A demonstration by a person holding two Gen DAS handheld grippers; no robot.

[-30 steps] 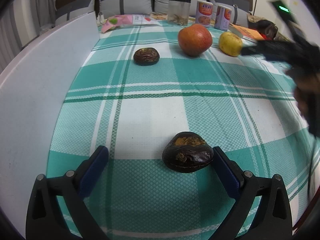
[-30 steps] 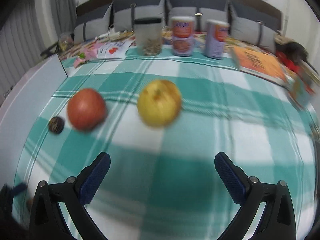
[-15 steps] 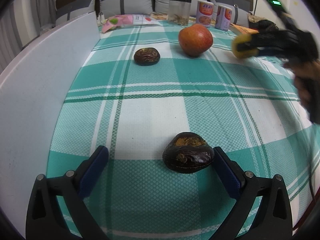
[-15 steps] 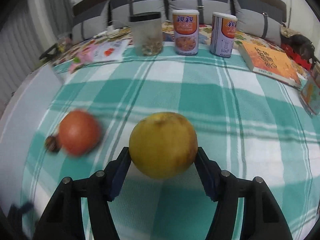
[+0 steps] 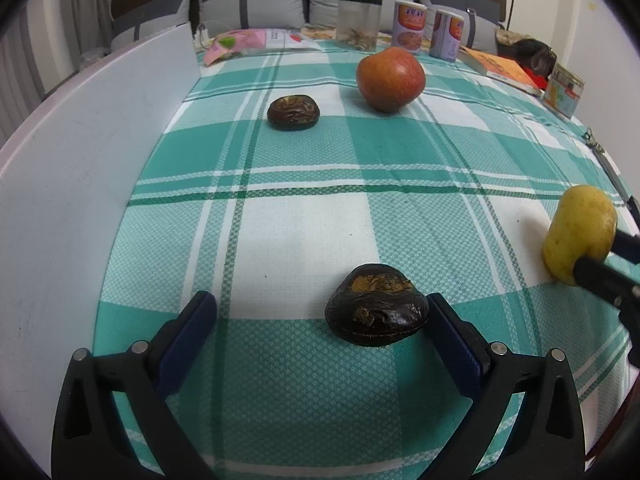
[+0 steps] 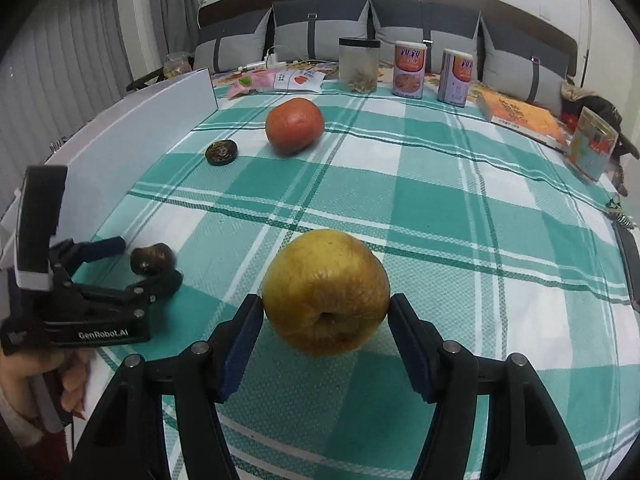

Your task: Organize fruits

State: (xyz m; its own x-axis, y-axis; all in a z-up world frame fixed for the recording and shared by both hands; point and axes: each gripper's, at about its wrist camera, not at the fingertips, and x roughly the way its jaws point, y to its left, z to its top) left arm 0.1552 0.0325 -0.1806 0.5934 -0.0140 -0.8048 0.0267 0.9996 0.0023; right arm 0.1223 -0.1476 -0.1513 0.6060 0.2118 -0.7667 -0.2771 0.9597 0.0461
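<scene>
My right gripper (image 6: 325, 302) has its blue pads against both sides of a yellow apple (image 6: 326, 276), and its jaws are opening slightly. In the left wrist view that yellow apple (image 5: 580, 228) hangs at the far right edge in the right gripper (image 5: 598, 252). My left gripper (image 5: 319, 302) stands open low over the checked cloth. A dark wrinkled fruit (image 5: 376, 312) lies between its fingers, against the right pad. A red apple (image 5: 390, 78) and a second dark fruit (image 5: 293, 112) lie farther back. The right wrist view also shows the left gripper (image 6: 146, 264), held by a hand.
A white board (image 5: 80, 160) stands along the cloth's left side. At the back are a clear jar (image 5: 358, 20), two cans (image 5: 408, 26), snack packets (image 5: 240, 40), an orange book (image 5: 504, 68) and a small box (image 5: 564, 90). Grey cushions line the wall.
The right gripper closed on the yellow apple beside the red apple and carried it to the near right of the cloth. The left gripper and its dark fruit stayed put.
</scene>
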